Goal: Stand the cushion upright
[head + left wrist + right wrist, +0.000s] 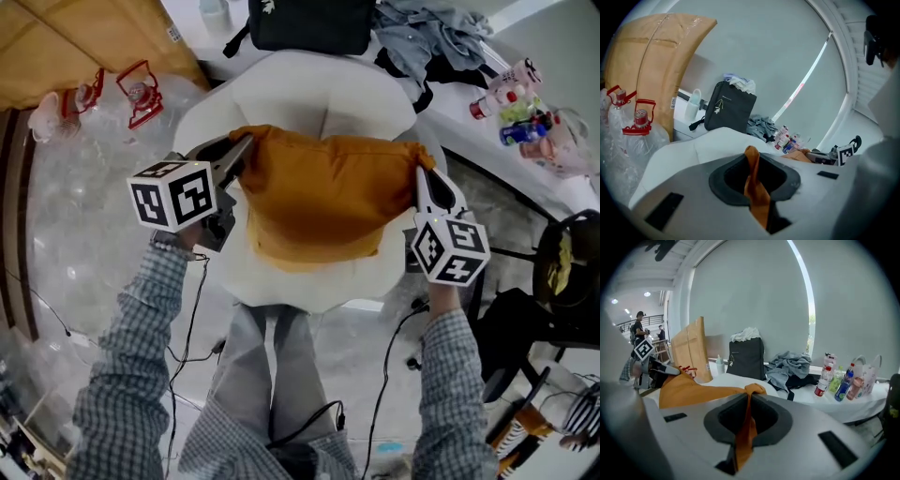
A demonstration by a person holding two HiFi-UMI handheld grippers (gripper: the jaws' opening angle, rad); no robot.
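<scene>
Over chair (309,94), hand-held grippers (246,142) (419,171) clamp cushion (323,192).

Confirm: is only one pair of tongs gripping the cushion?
No, the left tongs and the right tongs each pinch a corner of the orange cushion above the white chair.

The cushion (323,197) hides the middle of the white chair (309,94), and the top edge cuts off the black bag (309,23).

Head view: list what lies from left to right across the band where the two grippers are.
left gripper, pinching one top corner → orange cushion → right gripper, pinching the other top corner
</scene>
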